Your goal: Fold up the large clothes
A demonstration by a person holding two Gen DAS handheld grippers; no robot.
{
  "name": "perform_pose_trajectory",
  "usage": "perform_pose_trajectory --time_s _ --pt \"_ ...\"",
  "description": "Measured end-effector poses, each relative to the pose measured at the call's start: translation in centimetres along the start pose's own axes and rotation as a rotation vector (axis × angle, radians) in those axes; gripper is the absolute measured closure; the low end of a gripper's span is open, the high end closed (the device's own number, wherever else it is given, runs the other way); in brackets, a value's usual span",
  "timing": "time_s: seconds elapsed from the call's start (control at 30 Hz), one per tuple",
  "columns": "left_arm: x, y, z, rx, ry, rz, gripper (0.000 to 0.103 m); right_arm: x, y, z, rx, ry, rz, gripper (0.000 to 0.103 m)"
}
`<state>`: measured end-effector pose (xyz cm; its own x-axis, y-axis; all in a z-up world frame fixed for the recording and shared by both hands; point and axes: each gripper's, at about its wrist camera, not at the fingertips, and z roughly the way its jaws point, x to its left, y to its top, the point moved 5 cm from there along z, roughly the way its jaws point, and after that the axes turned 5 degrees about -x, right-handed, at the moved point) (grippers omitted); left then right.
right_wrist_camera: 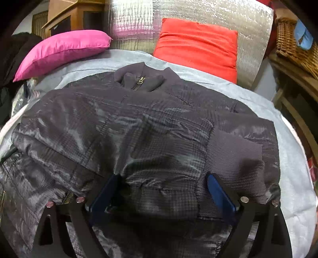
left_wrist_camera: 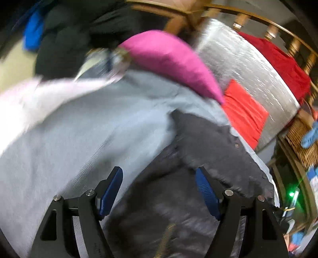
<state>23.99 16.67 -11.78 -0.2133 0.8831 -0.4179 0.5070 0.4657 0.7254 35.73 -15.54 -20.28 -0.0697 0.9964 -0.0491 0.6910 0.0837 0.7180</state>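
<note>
A dark grey quilted jacket (right_wrist_camera: 139, 127) lies spread on a light grey sheet (right_wrist_camera: 294, 158), collar and brass zipper (right_wrist_camera: 140, 81) at the far side. My right gripper (right_wrist_camera: 165, 179) is open, its blue pads (right_wrist_camera: 220, 190) wide apart with a raised fold of the jacket's lower part bulging between them. In the blurred left wrist view the jacket (left_wrist_camera: 198, 150) lies right of centre on the sheet (left_wrist_camera: 89, 131). My left gripper (left_wrist_camera: 159, 174) is open over the jacket's edge, holding nothing.
A pink cushion (right_wrist_camera: 63, 49) and a red cushion (right_wrist_camera: 198, 45) lean on a silver foil panel (right_wrist_camera: 248, 25) behind the jacket. A wicker basket (right_wrist_camera: 294, 45) stands at right, wooden furniture (right_wrist_camera: 75, 15) at back left. Dark clothes (left_wrist_camera: 65, 39) are piled at the far left.
</note>
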Motion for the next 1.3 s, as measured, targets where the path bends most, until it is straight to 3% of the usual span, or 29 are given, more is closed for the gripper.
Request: perform_pose_trajectory --time_s 0.1,0.2,0.27,0.33,0.37,0.53,0.67,0.73,0.8,0.83,0.87,0.93,1.0,1.17,1.23,1.3 --pt "-6.0 1.8 1.7 -0.027 -0.044 0.167 0.018 -0.1 -0.1 0.9 -0.002 0.017 0.019 0.004" --pt "-10.5 1.6 5.0 -0.043 -0.042 0.327 0.018 -0.5 -0.4 0.4 -0.007 0.027 0.029 0.004" --pt "-12.0 -0.1 8.4 0.002 -0.010 0.434 0.018 -0.4 -0.4 0.3 -0.002 0.038 0.032 0.004" --pt "-11.4 -2.4 12.1 0.108 0.088 0.506 0.018 -0.5 -0.1 -0.2 0.015 0.063 0.032 0.004" --pt "-11.0 -3.2 13.1 0.143 0.102 0.516 0.017 -0.5 0.0 -0.6 0.016 0.068 0.039 0.004" --pt "-10.5 -3.7 13.5 0.101 0.103 0.537 0.013 -0.8 4.3 -3.7 -0.077 0.139 0.136 0.004" --pt "-10.2 -3.6 13.5 0.093 0.098 0.536 0.012 1.3 7.6 -2.3 -0.055 0.225 0.161 0.004" --pt "-10.3 -3.6 13.8 0.091 0.094 0.532 0.011 1.6 8.1 -0.3 -0.010 0.198 0.169 0.004" --pt "-10.2 -3.7 13.9 0.095 0.094 0.531 0.011 1.3 6.8 3.3 0.090 0.068 0.130 0.004" --pt "-10.6 -3.7 13.9 0.095 0.097 0.536 0.011 1.3 5.4 5.3 0.166 0.041 0.100 0.004" --pt "-10.6 -3.9 14.0 0.095 0.103 0.543 0.010 1.6 5.0 5.9 0.175 0.031 0.076 0.004" --pt "-10.5 -3.9 14.1 0.095 0.105 0.543 0.010 2.1 5.1 5.3 0.121 -0.009 0.035 0.003" --pt "-10.3 -3.8 14.1 0.095 0.100 0.537 0.010 2.2 5.6 4.4 0.106 -0.009 0.046 0.004" --pt "-10.3 -3.7 14.2 0.094 0.095 0.532 0.009 2.0 6.6 0.1 -0.036 0.016 0.058 0.003" --pt "-10.3 -3.7 14.2 0.093 0.097 0.534 0.009 1.6 5.3 0.4 -0.012 0.000 0.050 0.003" --pt "-10.3 -3.7 14.2 0.093 0.098 0.535 0.009 1.0 3.6 2.5 0.079 -0.026 0.036 0.003"
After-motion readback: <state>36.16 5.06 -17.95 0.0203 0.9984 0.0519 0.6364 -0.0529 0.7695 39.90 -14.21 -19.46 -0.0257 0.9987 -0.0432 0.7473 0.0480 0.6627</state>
